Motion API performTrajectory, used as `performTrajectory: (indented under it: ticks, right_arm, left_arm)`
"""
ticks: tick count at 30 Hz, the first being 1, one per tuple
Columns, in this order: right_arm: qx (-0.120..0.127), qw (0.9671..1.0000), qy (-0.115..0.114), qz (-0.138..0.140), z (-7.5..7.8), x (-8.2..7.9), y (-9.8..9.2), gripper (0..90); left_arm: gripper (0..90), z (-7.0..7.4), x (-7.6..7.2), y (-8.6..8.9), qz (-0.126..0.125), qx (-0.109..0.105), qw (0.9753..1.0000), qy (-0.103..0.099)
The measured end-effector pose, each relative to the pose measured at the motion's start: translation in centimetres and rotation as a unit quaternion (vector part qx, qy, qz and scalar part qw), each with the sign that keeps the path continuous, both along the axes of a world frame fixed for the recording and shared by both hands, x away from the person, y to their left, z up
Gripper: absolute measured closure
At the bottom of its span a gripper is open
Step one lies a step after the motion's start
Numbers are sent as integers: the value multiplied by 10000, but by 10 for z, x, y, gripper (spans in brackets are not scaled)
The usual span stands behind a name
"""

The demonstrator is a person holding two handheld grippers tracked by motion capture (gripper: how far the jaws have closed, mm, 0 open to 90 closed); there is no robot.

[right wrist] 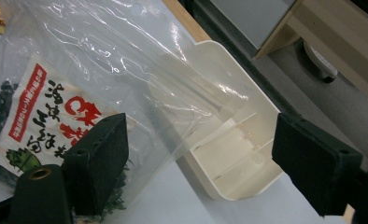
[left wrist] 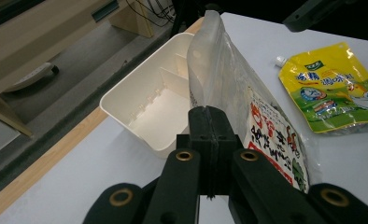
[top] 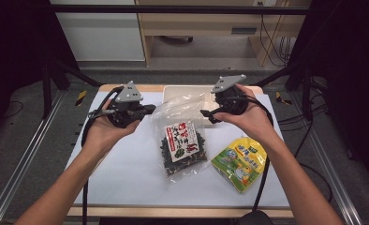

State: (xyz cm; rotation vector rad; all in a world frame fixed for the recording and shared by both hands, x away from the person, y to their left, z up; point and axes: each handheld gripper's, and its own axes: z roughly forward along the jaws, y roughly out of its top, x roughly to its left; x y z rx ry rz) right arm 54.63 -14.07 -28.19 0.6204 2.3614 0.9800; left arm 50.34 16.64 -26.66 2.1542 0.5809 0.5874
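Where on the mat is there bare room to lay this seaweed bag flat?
Bare mat lies left of the seaweed bag, below the left gripper; a narrower strip runs along the near edge. It is crowded toward the yellow pouch, the white bin and the right gripper.

— Bright?
— Even overhead light on the white tabletop (top: 126,173); dark left and right frame edges.
— Glare?
— On the clear crinkled plastic bag (right wrist: 140,51). Black jaws at the bottom blur.

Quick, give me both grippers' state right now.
Left gripper: shut on the clear seaweed bag, at its edge.
Right gripper: open, jaws apart beside the bag.
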Motion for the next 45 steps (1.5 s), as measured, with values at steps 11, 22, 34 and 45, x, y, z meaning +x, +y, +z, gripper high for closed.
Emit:
performTrajectory:
  ticks: [11, 22, 34, 45]
  right_arm:
    - [-177, 9995, -87, 248, 13, 4, 1, 188]
    - [-454, 9974, 50, 559, 11, 17, 10, 184]
    - [-559, 9937, 216, 946, 7, 26, 19, 213]
    - [-902, 9860, 464, 1322, 5, 18, 16, 568]
  left_arm:
    - [900, 14, -8, -21, -231, 53, 9997, -95]
    - [899, 22, -12, -30, -373, 92, 9992, -145]
    - [899, 25, -17, -37, -489, 29, 9986, -187]
    - [899, 23, -13, -34, -389, 75, 9991, -172]
